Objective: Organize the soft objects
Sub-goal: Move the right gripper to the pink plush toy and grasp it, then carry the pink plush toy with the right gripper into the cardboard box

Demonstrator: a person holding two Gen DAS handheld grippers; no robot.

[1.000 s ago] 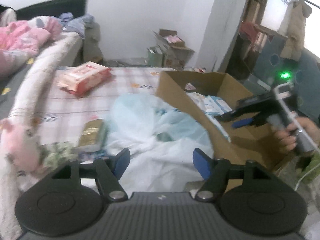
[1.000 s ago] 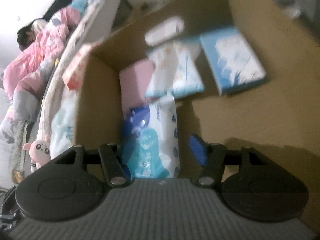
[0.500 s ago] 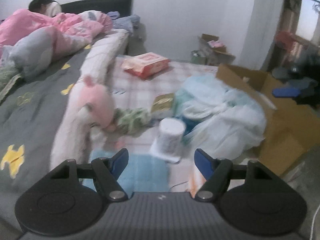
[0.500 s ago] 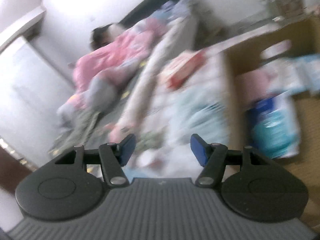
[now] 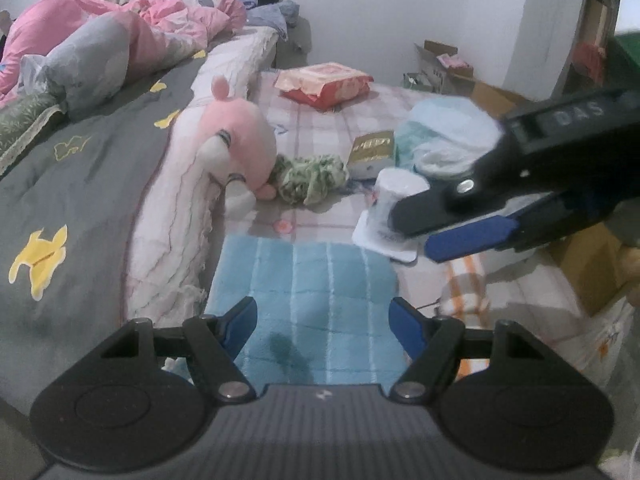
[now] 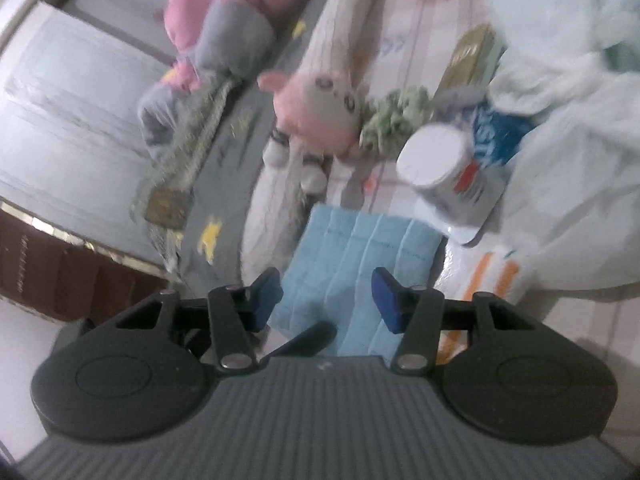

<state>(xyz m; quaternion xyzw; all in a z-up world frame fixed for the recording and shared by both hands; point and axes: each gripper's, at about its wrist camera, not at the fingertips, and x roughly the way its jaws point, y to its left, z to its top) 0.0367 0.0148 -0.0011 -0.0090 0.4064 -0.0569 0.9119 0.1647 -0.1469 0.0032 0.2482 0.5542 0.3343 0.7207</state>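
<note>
On the left side of the left wrist view lies the big bed (image 5: 92, 184), covered with a grey blanket that has yellow shapes on it. A person in pink (image 5: 80, 28) lies at the far end of it. Beside the bed runs a lower mattress (image 5: 316, 120) with a checked sheet, and the soft things are spread over it. A large pale plastic bag (image 5: 448, 128) sits at the right, and behind it the edge of a cardboard box (image 5: 492, 96) can be seen. Nearest to the left gripper (image 5: 323, 320) is a folded blue towel (image 5: 316, 292); the fingers stand wide apart above it and hold nothing. A pink plush toy (image 5: 236, 140) leans on the edge of the bed, touching a green crumpled cloth (image 5: 312, 174). Farther away is a red and pink pack (image 5: 326, 84). Near the bag lies a small golden pack (image 5: 372, 148), and in front of it a white cup (image 5: 394, 196) stands on a white flat piece.

The right gripper (image 6: 327, 300) comes in from the right in the left view, over the cup. In its own blurred view its fingers are also well apart and empty, hanging over the blue towel (image 6: 364, 256), with the plush toy (image 6: 320, 116) and the cup (image 6: 444, 168) beyond.
</note>
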